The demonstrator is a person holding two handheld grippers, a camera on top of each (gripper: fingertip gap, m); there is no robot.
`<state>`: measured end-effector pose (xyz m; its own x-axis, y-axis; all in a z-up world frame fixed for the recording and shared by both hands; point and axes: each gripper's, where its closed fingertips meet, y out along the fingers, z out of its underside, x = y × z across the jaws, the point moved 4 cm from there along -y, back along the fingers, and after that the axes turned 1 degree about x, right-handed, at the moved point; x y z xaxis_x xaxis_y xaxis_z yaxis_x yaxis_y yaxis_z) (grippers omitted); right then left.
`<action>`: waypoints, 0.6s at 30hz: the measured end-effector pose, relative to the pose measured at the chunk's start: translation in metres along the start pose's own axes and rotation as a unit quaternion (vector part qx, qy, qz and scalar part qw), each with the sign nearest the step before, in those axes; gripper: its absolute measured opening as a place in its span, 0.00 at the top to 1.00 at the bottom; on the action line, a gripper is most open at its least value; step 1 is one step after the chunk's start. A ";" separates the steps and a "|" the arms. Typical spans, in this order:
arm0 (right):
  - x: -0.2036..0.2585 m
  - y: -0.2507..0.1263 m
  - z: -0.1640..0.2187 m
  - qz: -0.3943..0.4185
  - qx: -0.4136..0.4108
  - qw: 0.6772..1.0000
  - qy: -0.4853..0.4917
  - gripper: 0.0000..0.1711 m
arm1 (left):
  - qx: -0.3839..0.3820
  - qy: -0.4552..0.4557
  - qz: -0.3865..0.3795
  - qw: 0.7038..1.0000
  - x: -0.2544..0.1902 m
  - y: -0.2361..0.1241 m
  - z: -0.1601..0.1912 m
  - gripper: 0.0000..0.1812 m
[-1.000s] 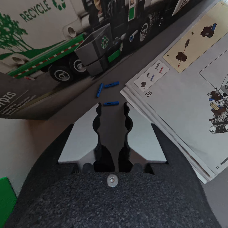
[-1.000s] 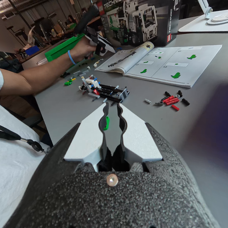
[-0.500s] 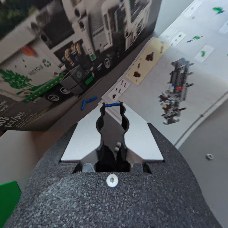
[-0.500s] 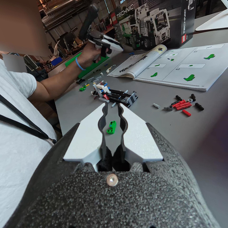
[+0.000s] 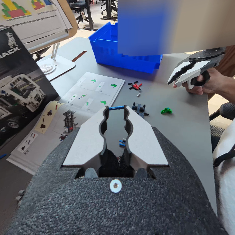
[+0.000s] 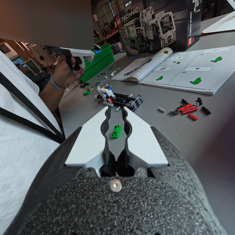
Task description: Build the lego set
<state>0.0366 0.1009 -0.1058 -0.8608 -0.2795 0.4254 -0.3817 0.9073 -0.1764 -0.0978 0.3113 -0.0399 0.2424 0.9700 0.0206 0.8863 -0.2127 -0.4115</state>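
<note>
Left claw: my left gripper [image 5: 116,108] is raised above the grey table [image 5: 178,133], its two tips pinching a blue pin [image 5: 116,108] crosswise between them; the right wrist view shows the same claw [image 6: 97,50] aloft in front of a green bin [image 6: 101,59].

Right claw: my right gripper [image 6: 116,108] hangs low over the table, fingers slightly parted and holding nothing; from the left wrist view it [image 5: 173,82] sits near the table's right edge.

Green piece: a small green angled connector [image 6: 115,131] lies on the table, seen in the gap between my right fingers but untouched.

Build: the partly built black and grey chassis [image 6: 119,99] lies on the table just beyond my right fingertips.

Loose parts: a cluster of red and black pins [image 6: 190,108] lies to the right of the chassis.

Paper and packaging: the open instruction booklet [image 6: 178,71] lies beyond the chassis, with the set's box [image 6: 159,25] standing behind it.

Far side: a blue bin [image 5: 108,50] stands beyond the booklet in the left wrist view.
</note>
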 end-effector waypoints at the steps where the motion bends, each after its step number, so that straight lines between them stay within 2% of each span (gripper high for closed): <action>1: 0.000 0.000 0.000 0.000 -0.002 1.000 0.000 0.90 | -0.002 -0.005 0.015 1.000 -0.010 0.006 0.000 0.88; 6: 0.000 -0.003 -0.001 -0.006 -0.011 1.000 0.007 0.90 | -0.008 -0.025 0.081 0.996 -0.055 0.031 0.001 0.88; 18: 0.002 -0.003 -0.001 -0.010 -0.013 1.000 0.010 0.90 | 0.025 -0.028 0.140 0.989 -0.116 0.065 0.024 0.88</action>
<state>0.0365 0.0975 -0.1034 -0.8460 -0.2911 0.4467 -0.3894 0.9096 -0.1448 -0.0775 0.1874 -0.0913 0.4518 0.8794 -0.1504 0.7671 -0.4690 -0.4377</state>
